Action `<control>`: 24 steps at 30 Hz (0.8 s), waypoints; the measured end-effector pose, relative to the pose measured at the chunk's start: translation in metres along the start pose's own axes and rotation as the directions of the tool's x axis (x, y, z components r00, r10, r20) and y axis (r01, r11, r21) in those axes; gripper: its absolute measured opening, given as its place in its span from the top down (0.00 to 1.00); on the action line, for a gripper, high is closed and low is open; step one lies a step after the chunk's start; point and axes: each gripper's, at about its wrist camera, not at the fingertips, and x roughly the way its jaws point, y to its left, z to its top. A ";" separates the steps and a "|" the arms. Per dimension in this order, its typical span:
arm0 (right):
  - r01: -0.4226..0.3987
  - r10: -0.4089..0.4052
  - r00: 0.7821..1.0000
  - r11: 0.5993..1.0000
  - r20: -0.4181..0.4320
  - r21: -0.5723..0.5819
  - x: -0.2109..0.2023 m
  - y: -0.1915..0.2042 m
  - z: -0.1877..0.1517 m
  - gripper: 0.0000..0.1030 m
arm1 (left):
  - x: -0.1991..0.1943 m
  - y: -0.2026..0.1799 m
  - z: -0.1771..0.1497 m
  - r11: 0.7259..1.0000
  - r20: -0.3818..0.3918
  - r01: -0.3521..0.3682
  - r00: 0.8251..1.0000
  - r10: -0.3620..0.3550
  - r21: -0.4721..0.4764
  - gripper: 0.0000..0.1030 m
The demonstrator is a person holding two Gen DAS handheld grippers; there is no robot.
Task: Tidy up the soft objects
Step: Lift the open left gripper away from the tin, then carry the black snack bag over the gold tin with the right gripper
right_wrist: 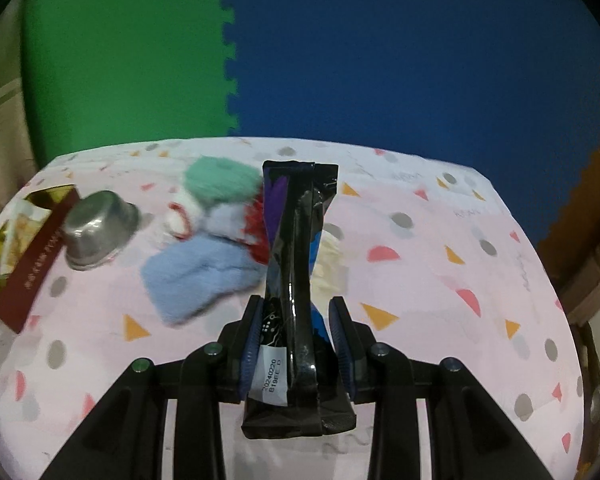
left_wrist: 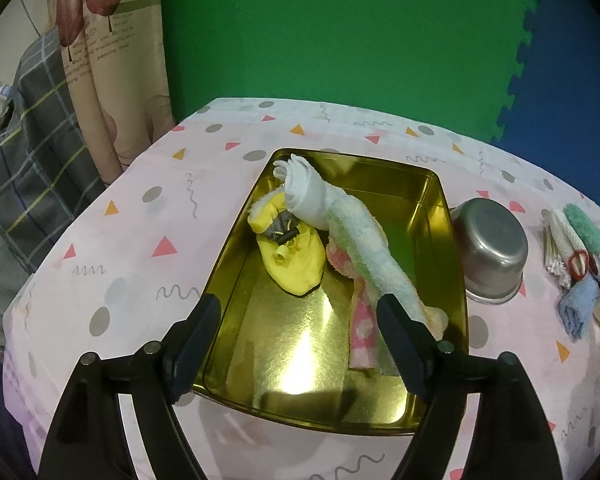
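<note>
Left wrist view: the left gripper [left_wrist: 300, 312] has its jaws spread wide with nothing pinched, hovering over a gold metal tray [left_wrist: 436, 216] on a pink patterned tablecloth [left_wrist: 140, 216]. In the tray lie a yellow shoe [left_wrist: 296, 264], a rolled white towel [left_wrist: 364, 240] and a pink dotted sock [left_wrist: 362, 328]. An upturned steel bowl [left_wrist: 492, 248] sits just beside the tray.

Right wrist view: the right gripper [right_wrist: 294, 324] pinches a black foil packet [right_wrist: 296, 240], lifted above the tablecloth. Behind it lie a blue cloth [right_wrist: 196, 276] and a teal fluffy cloth [right_wrist: 220, 180].
</note>
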 end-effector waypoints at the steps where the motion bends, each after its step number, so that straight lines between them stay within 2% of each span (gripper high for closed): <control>1: -0.010 0.010 1.000 1.000 0.005 -0.012 -0.002 0.006 0.002 0.67 | -0.001 0.001 0.000 1.000 0.000 -0.001 1.000 0.001 -0.003 0.24; 7: -0.082 0.083 0.997 0.994 0.011 -0.072 -0.010 0.049 0.012 0.67 | -0.005 0.006 0.000 1.000 0.014 -0.005 1.000 0.005 -0.021 0.21; 13: -0.173 0.172 0.985 0.969 -0.021 -0.175 -0.008 0.109 0.022 0.67 | -0.007 0.014 0.003 0.999 0.016 -0.004 1.000 0.004 -0.051 0.18; 18: -0.263 0.262 0.964 0.938 -0.035 -0.226 -0.005 0.160 0.029 0.67 | -0.011 0.026 0.006 0.996 0.025 -0.028 0.999 0.030 -0.081 0.17; 24: -0.374 0.369 0.927 0.893 -0.069 -0.251 0.002 0.223 0.038 0.67 | -0.013 0.050 0.009 0.990 0.026 -0.061 0.998 0.065 -0.129 0.17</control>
